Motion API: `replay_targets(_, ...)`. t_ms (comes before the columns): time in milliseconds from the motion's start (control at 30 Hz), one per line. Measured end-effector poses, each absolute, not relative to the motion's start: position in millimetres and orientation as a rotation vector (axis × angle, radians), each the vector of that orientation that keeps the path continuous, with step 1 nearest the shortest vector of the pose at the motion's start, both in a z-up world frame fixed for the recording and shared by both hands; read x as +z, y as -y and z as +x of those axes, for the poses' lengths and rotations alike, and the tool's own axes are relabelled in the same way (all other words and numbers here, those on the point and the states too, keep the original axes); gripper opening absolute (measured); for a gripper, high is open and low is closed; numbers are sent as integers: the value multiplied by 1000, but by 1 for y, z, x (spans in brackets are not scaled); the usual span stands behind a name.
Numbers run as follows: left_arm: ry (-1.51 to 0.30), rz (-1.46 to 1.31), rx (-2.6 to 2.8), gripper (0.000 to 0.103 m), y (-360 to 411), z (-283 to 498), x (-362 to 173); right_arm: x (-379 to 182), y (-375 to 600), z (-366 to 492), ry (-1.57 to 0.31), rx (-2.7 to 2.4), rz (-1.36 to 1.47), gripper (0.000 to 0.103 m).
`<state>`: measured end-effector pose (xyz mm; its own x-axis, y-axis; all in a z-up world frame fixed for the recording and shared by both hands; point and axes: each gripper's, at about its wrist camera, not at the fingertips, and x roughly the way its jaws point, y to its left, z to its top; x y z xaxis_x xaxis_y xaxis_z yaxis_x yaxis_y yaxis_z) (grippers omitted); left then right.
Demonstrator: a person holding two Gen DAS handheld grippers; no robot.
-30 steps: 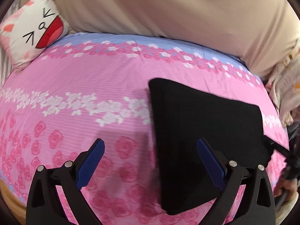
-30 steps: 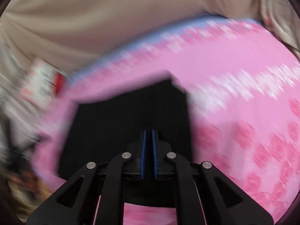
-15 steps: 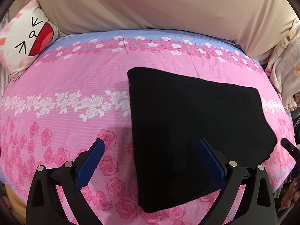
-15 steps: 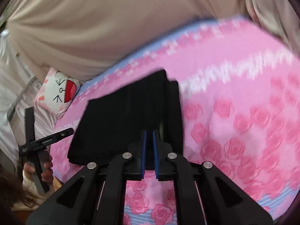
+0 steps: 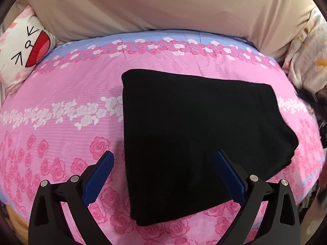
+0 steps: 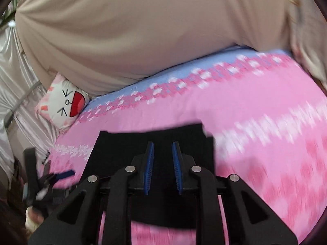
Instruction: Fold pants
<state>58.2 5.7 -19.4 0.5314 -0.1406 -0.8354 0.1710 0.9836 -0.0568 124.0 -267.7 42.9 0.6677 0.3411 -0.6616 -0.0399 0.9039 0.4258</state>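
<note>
Lying folded into a flat black stack on the pink bed (image 5: 61,94), the pants (image 5: 194,134) looked soft, light and floppy, best pinched at a layered edge, while the left hand-held gripper (image 5: 164,175) gaped empty and the right hand-held gripper (image 6: 162,164) was opening on nothing.

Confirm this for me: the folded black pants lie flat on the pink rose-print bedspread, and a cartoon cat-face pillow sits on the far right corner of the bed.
Not quite. The cartoon cat-face pillow sits at the far left corner, not the right; the left wrist view shows it. The rest holds: the folded black pants lie flat on the pink rose-print bedspread.
</note>
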Motion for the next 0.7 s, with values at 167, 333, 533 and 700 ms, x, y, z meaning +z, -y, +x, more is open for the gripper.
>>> replay_targets(167, -1021, 63, -151, 98, -3, 70, -39, -30, 268, 186, -1003, 160, 382, 17)
replay_targets(333, -1044, 17, -169, 98, -12, 71, -44, 22, 254, 141, -889, 182, 413, 21)
replay_targets(533, -1044, 8, -179, 98, -16, 71, -43, 30, 197, 70, -897, 305, 312, 21)
replay_targets(700, -1043, 6, -182, 98, -18, 71, -45, -16, 180, 48, -1001, 298, 247, 19)
